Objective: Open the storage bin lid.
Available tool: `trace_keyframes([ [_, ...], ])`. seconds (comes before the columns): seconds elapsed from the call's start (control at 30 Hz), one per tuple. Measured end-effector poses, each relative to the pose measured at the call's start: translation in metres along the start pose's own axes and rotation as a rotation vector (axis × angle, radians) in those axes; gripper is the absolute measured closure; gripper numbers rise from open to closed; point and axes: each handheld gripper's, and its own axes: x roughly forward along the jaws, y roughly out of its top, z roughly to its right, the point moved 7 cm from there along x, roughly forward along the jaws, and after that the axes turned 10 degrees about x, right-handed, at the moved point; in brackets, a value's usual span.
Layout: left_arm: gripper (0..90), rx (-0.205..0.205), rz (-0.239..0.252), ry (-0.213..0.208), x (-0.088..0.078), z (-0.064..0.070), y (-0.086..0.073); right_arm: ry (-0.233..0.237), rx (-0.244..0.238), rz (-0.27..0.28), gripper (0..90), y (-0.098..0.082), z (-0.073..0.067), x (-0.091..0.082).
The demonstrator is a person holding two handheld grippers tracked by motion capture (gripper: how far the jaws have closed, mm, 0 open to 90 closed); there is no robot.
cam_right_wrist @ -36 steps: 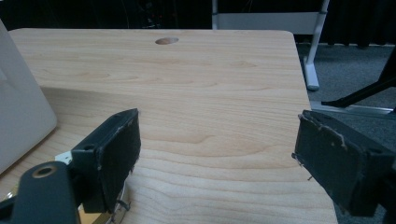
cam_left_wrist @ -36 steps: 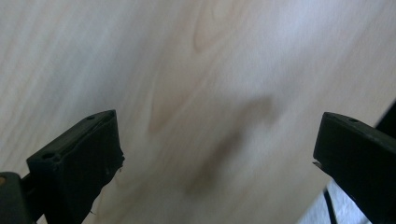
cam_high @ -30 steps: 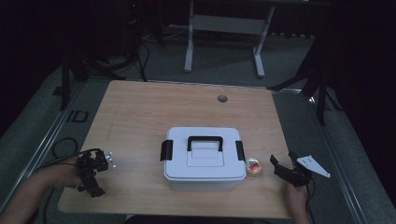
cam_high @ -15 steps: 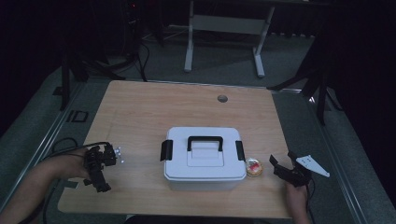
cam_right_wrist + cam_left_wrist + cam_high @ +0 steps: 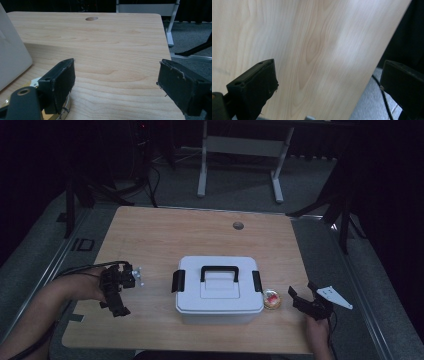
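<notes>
Nearest the person, the pale wood tabletop (image 5: 150,240) runs bare along its near edge, with the left tongs (image 5: 118,295) at the near left and the right tongs (image 5: 306,301) at the near right, each held in a hand. The left tongs stand with jaws wide apart, nothing between them; in the left gripper view they look down on plain wood grain, with the tabletop's edge and grey floor just past the right-hand jaw. The right tongs are also spread wide and hold nothing, and open wood lies ahead of them. Just beside the right tongs, toward the middle, sits a small round yellow thing with a red top (image 5: 272,299), touching or nearly touching a white box (image 5: 218,290) with a black handle and black side latches, which stands between the two tongs. Beyond the box the tabletop is open up to a round hole (image 5: 238,225) near the far edge. Farther off lies grey carpet (image 5: 240,195), a white-legged frame (image 5: 240,150) and dark stands against a black room.
</notes>
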Motion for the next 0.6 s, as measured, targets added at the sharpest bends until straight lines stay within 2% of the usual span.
trace_keyframes([
  [0.23, 0.3, 0.043, 0.046, 0.021, -0.016, -0.002, 0.022, 0.003, 0.002, -0.001, 14.1, 0.000, 0.000, 0.000],
  [0.43, 0.3, 0.051, 0.047, 0.011, -0.022, -0.002, 0.035, 0.007, 0.003, -0.002, 14.1, 0.000, 0.000, 0.000],
  [0.47, 0.3, 0.064, 0.047, 0.014, -0.023, -0.002, 0.037, 0.007, 0.003, -0.002, 14.1, 0.000, 0.000, 0.000],
  [0.53, 0.3, 0.058, 0.080, 0.011, -0.028, -0.003, 0.045, 0.009, 0.003, -0.003, 14.1, 0.000, 0.000, 0.000],
  [0.6, 0.3, 0.058, 0.084, 0.012, -0.029, -0.003, 0.047, 0.009, 0.003, -0.003, 14.1, 0.000, 0.000, 0.000],
])
